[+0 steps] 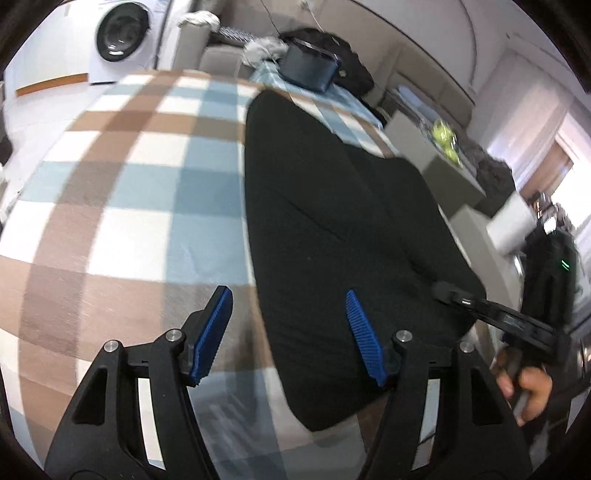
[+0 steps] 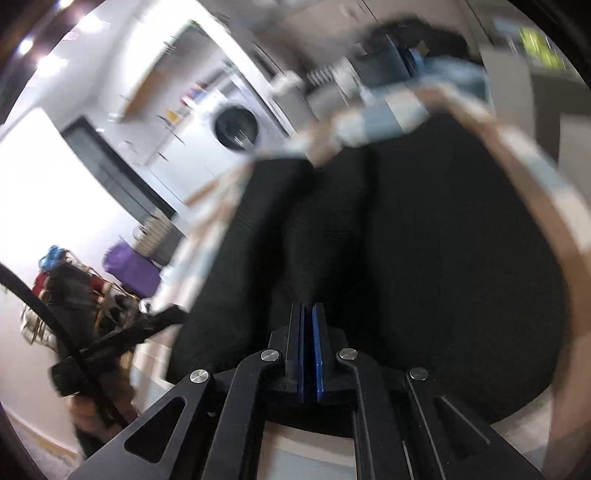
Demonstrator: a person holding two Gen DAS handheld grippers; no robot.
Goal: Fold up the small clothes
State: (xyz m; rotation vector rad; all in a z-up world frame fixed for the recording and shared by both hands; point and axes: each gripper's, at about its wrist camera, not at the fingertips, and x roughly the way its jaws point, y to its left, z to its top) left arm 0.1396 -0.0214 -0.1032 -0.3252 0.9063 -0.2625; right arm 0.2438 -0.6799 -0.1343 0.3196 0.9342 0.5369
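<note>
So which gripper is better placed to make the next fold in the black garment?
Probably the right gripper: its fingers are shut at the edge of the black garment, apparently pinching it. The left gripper is open over the near edge and holds nothing.

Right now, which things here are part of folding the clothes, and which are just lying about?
Part of the job:
- black garment, spread on the checked blanket
- left hand-held gripper, open beside its near edge
- right hand-held gripper, shut at the garment's edge; a pinch of fabric can't be confirmed

Lying about:
- dark blue bag
- washing machine
- purple bundle
</note>
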